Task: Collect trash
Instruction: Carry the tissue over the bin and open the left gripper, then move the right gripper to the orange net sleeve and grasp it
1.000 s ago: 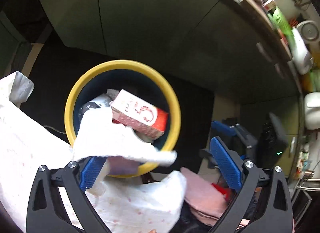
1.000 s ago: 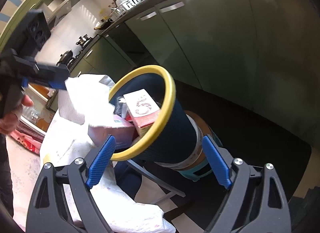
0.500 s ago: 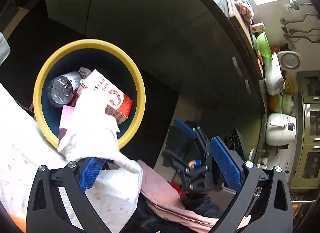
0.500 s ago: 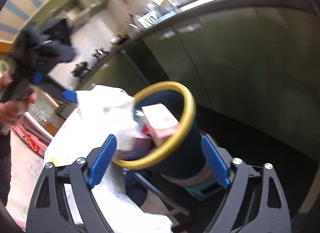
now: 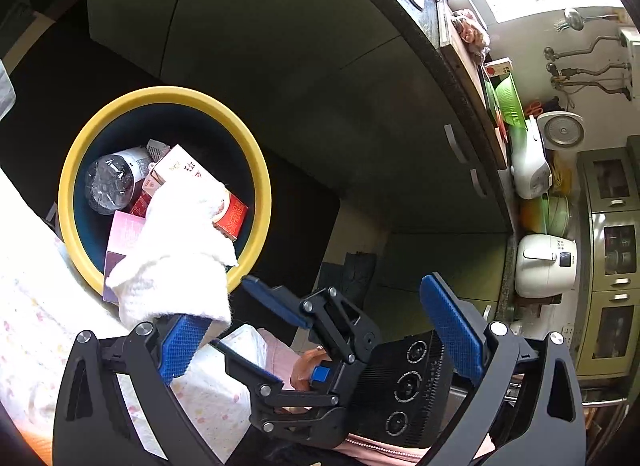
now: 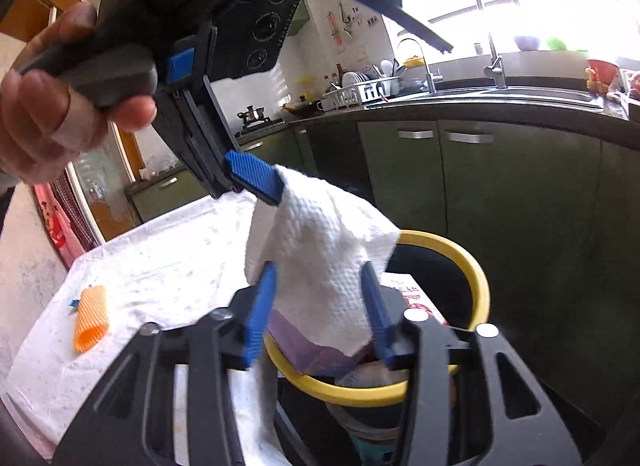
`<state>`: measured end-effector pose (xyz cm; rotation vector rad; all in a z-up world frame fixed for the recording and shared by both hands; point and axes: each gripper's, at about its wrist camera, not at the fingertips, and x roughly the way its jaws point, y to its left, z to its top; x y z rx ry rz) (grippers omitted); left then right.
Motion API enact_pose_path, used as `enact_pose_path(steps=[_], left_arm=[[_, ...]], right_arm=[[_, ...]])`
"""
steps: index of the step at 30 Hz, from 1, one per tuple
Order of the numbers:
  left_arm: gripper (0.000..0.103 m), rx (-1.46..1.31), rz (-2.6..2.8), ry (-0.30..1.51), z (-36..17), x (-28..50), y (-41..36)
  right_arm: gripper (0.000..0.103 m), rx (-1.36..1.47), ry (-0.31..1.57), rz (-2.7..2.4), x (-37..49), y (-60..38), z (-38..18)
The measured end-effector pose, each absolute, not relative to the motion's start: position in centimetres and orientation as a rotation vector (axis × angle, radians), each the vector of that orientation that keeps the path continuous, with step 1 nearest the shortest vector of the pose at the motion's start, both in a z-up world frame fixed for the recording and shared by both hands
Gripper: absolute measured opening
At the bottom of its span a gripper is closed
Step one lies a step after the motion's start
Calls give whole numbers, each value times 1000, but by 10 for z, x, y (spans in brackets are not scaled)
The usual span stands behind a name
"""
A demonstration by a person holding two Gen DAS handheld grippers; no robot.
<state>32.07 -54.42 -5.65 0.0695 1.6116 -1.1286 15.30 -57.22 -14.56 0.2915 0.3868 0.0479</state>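
Observation:
A white paper towel [image 5: 176,250] hangs stuck on the left pad of my open left gripper [image 5: 316,342], over the yellow-rimmed dark blue bin [image 5: 256,169]. The bin holds a red-and-white carton [image 5: 188,173], a clear plastic bottle [image 5: 110,181] and a pink box [image 5: 124,234]. In the right wrist view the towel [image 6: 320,266] dangles from the left gripper's blue pad [image 6: 252,177], between the fingers of my right gripper [image 6: 316,314], whose jaws stand close beside it above the bin [image 6: 480,278]. My right gripper also shows in the left wrist view [image 5: 260,318].
A table with a white patterned cloth [image 6: 160,274] stands left of the bin, with an orange mesh sleeve [image 6: 91,316] on it. Dark green cabinets [image 6: 480,193] and a counter with a sink [image 6: 500,93] stand behind.
My right gripper has moved up to the hanging towel and its jaws have narrowed around it. My left gripper has shifted over the bin with the towel still clinging to its pad.

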Motion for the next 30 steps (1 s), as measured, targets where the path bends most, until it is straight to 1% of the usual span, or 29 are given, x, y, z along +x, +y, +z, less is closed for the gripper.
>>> enact_pose_path(steps=[1,2,3,4,7,8,9,10,11,12,17,22,26,30], left_arm=[[98,67,-1124,1608,-57,321,-544],[98,65,-1122,1606,-57,322,-544],[98,59,-1124,1606,-56,322,-543],[98,54,-1124,1605,-56,324,-542],[98,51,-1132,1601,-55,323,-541],[98,52,-1132,1602,-55,322,-541],[98,54,-1132,1602,-54,321,-541],[98,60,-1135,1601,-54,320,-541],[98,66,-1135,1598,-53,320,-541],[98,70,-1132,1595,-52,320,-540],[98,89,-1154,1614,-53,319,-534],[98,80,-1270,1624,-49,309,-515],[98,65,-1312,1572,-35,301,-483],[98,13,-1301,1474,-14,294,-432]], right_arm=[[40,298,364,77,150,-571,-143],[43,302,339,91,144,-571,-139],[57,304,314,96,140,-569,-136],[62,301,285,92,136,-567,-134],[62,244,289,28,141,-556,-131],[60,223,309,0,147,-553,-133],[48,213,325,-18,150,-553,-134],[38,205,340,-39,155,-552,-135],[17,201,349,-62,156,-552,-136],[2,205,352,-78,157,-554,-136],[2,352,302,-61,151,-582,-134],[2,513,336,-58,167,-627,-146],[2,514,390,-38,200,-646,-146],[2,468,445,-10,238,-651,-138]])
